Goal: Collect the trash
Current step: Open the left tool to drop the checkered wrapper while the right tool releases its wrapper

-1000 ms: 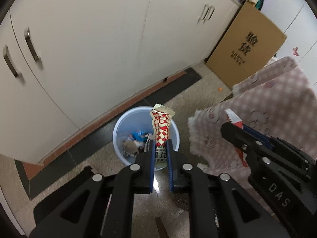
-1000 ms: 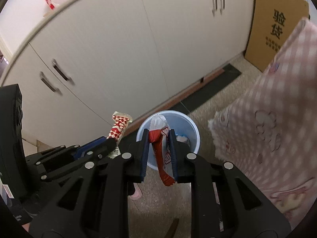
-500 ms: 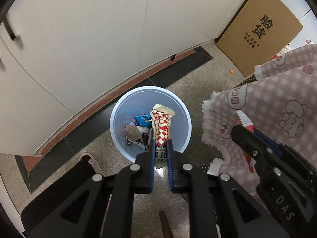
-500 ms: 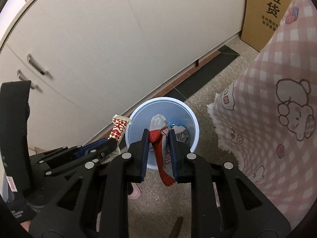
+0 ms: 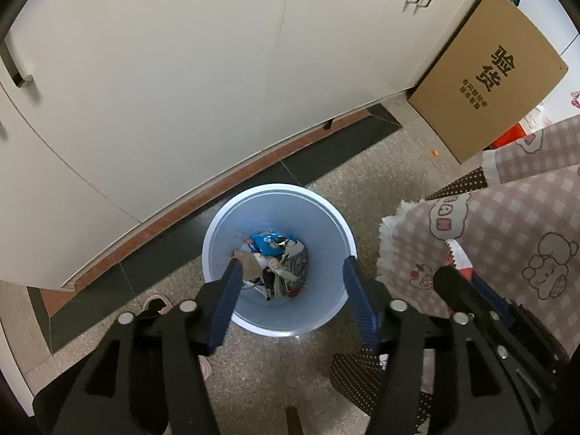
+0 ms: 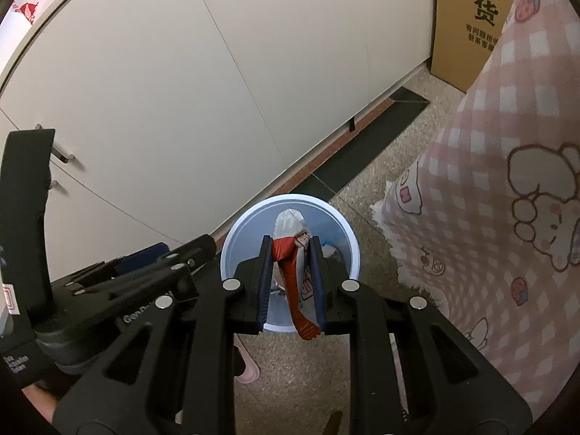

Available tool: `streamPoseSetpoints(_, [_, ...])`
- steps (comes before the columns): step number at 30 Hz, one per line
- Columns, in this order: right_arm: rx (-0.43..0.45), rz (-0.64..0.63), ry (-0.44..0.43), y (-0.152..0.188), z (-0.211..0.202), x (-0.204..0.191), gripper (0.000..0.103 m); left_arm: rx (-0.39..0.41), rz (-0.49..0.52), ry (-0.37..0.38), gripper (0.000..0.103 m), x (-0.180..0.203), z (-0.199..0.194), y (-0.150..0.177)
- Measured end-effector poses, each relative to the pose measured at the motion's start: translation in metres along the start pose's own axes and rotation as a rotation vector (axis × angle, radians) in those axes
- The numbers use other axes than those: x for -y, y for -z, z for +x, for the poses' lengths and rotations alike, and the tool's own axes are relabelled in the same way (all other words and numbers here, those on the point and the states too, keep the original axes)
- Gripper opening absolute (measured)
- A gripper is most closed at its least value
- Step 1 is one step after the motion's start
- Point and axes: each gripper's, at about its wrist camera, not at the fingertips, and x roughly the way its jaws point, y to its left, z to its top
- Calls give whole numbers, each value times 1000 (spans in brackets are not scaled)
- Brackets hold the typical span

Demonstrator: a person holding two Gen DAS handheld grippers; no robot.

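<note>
A pale blue trash bin (image 5: 328, 214) stands on the speckled floor by white cabinets, with several wrappers (image 5: 277, 266) lying at its bottom. My left gripper (image 5: 291, 264) hangs right over the bin mouth; its jaws are opening and nothing is between them. In the right wrist view my right gripper (image 6: 290, 244) is shut on a red and silver wrapper (image 6: 293, 268), held over the same bin (image 6: 237, 232). The left gripper's body (image 6: 145, 272) shows at the left there, and the right gripper's (image 5: 467, 293) at the right of the left wrist view.
White cabinet doors (image 5: 181, 72) run behind the bin. A brown cardboard box (image 5: 489, 76) leans at the right. A pink checked cloth (image 5: 507, 239) hangs close on the right of the bin. A pink slipper (image 6: 248, 369) lies on the floor in front.
The left gripper's jaws have spread wide and the red and white wrapper it held is gone from them. Both grippers have sunk closer to the bin. The right still holds its wrapper.
</note>
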Motion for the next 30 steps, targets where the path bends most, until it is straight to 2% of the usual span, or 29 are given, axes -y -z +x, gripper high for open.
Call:
streamPoseSetpoints(14, [-47,5,-8,9,24,-10,20,-23,-25,-22,68,-17,3,5])
streamPoseSetpoints(24, [-40,-3,-13,8,37,-11,20,-29,-41,-58,72,-30,6,10])
streamPoseSetpoints(30, [-20,-14,-17,-1,37,-17,20,-13,-37,-106,74,-36,4,10])
